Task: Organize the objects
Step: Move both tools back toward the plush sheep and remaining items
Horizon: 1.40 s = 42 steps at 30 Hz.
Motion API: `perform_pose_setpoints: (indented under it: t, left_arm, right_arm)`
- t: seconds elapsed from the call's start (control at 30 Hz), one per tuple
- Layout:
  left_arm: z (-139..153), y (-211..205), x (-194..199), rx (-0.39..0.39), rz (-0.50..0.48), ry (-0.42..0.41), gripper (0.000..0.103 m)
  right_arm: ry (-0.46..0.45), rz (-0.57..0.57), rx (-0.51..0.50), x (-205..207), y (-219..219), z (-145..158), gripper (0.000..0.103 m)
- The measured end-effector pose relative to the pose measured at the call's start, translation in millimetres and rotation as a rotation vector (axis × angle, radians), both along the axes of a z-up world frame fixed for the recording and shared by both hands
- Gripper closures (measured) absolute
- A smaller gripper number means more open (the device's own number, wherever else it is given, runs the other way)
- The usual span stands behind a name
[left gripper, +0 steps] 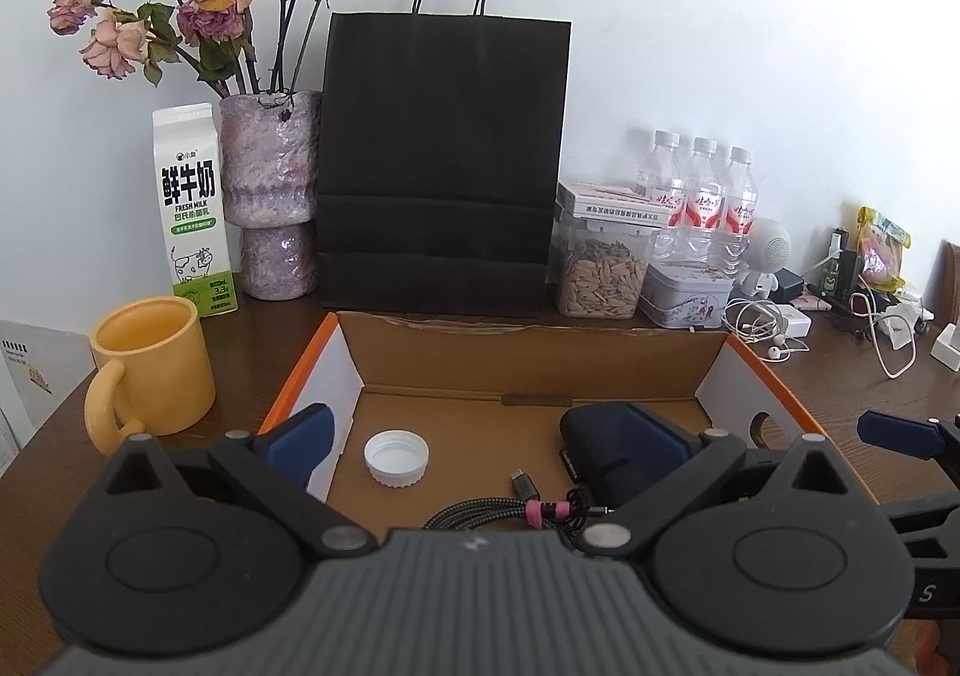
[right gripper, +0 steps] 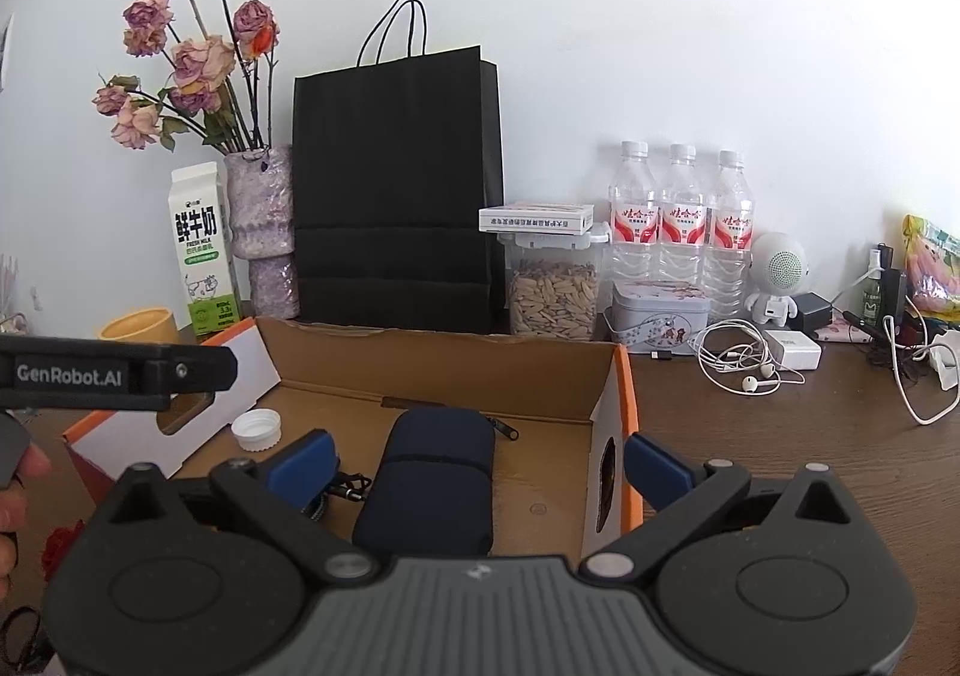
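Open cardboard box (left gripper: 540, 364) near centre on table (left gripper: 840, 376), holding white bottle cap (left gripper: 396, 458) at left, braided cable (left gripper: 510, 514) near, dark blue pouch (right gripper: 435, 478) at right. Left gripper (left gripper: 474, 445) wide, empty. Right gripper (right gripper: 477, 466) wide, straddling pouch and box's right wall, gripping nothing. Yellow mug (left gripper: 150, 370) left of box. Clear jar (left gripper: 600, 274) of seeds far right.

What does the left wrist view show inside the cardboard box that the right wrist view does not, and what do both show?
Only the left wrist view shows the braided black cable with a pink tie clearly. Only the right wrist view shows the dark blue zip pouch whole, between the open right gripper fingers. Both show the white plastic bottle cap and the open cardboard box.
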<state>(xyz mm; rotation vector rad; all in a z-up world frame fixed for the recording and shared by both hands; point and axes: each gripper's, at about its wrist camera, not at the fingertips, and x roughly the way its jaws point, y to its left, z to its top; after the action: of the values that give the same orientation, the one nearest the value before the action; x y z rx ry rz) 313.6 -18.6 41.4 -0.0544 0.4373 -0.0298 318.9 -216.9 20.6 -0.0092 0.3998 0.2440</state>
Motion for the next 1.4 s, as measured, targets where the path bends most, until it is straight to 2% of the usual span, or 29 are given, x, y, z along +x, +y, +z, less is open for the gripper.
perform_pose_setpoints:
  t: [0.27, 0.63, 0.9, 1.4]
  left_arm:
    - [12.0, 1.6, -27.7, 0.005, -0.005, -0.047, 0.000]
    - [17.9, 13.1, -76.2, 0.008, 0.008, -0.056, 0.000]
    - [7.0, 15.8, -120.1, 0.000, 0.008, -0.017, 0.000]
    - [-22.7, -5.4, -187.3, 0.011, -0.059, 0.064, 0.000]
  right_arm:
    - [-0.040, 0.012, -0.001, -25.4, -4.1, 9.0, 0.000]
    - [-0.060, 0.022, -0.023, -76.6, -14.6, 14.1, 0.000]
    - [-0.035, 0.030, -0.028, -121.2, -24.5, 7.1, 0.000]
    - [0.010, 0.039, -0.048, -180.1, -35.3, -5.9, 0.000]
